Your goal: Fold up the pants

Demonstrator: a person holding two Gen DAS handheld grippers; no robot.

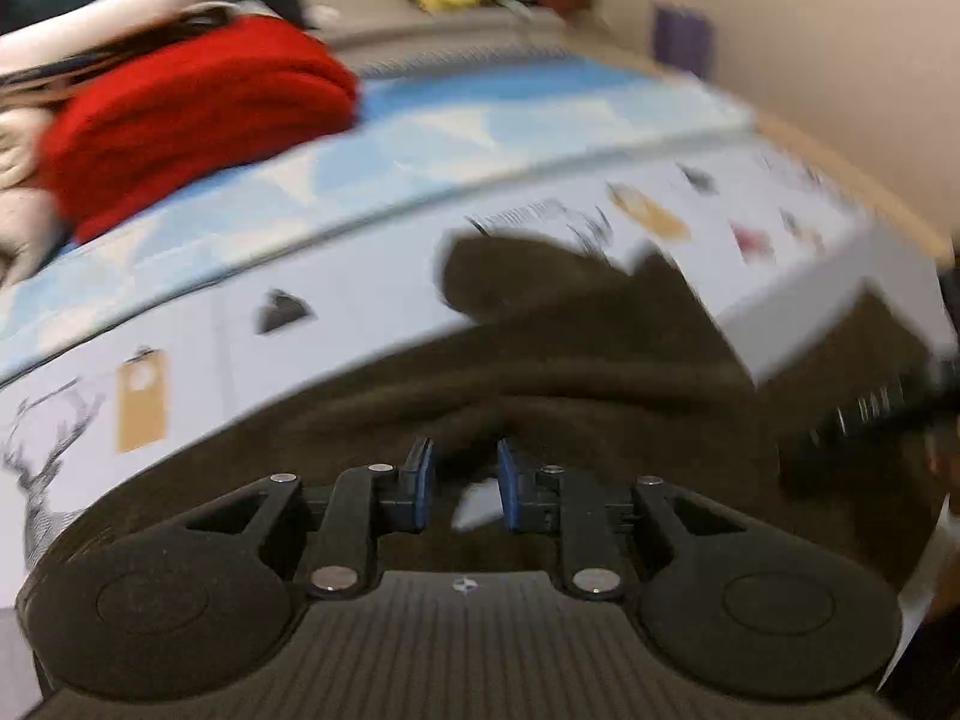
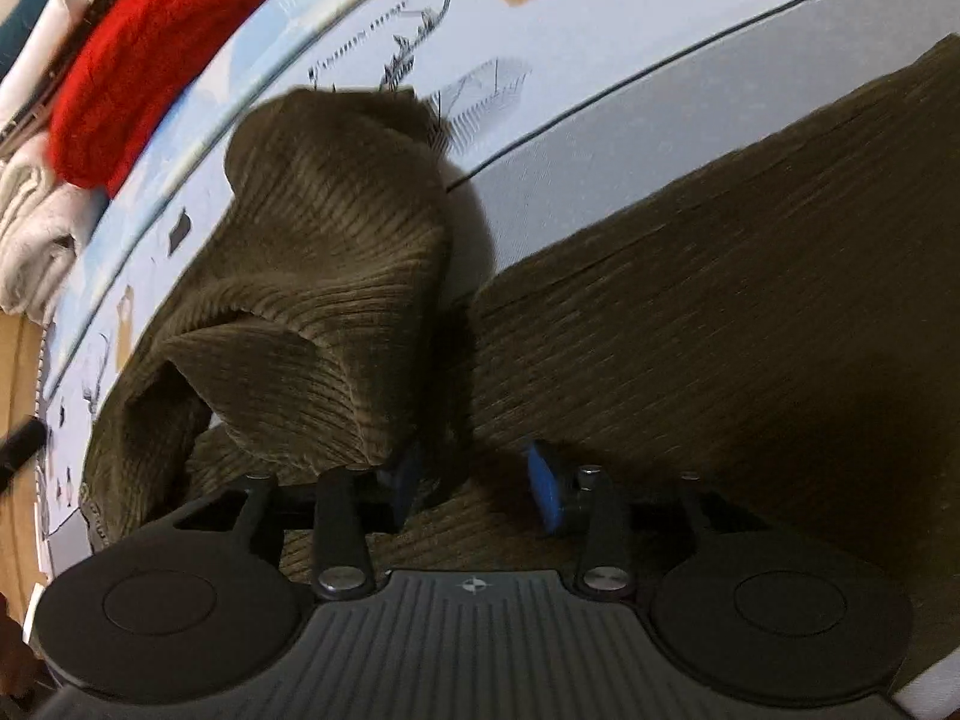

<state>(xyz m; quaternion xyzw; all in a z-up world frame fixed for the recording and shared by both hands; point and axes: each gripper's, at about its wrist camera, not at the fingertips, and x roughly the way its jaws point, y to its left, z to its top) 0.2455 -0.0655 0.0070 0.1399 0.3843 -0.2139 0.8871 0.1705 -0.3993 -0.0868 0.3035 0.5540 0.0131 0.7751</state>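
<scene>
Brown corduroy pants [image 2: 720, 276] lie on the printed surface [image 2: 600, 42]. Left hand-held gripper [image 1: 461, 489]: narrow gap, nothing gripped. Right hand-held gripper [image 2: 474, 483]: parted, a raised fold beside one pad.

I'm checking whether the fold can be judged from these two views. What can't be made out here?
- Left wrist view: motion blur smears the printed sheet; its small print is unreadable.
- Left wrist view: the brown pants run under the left gripper, whose body hides their near edge.
- Right wrist view: the pants' full outline is cut off at the right edge.
- Right wrist view: whether the right gripper pinches cloth, hidden by the raised fold.
</scene>
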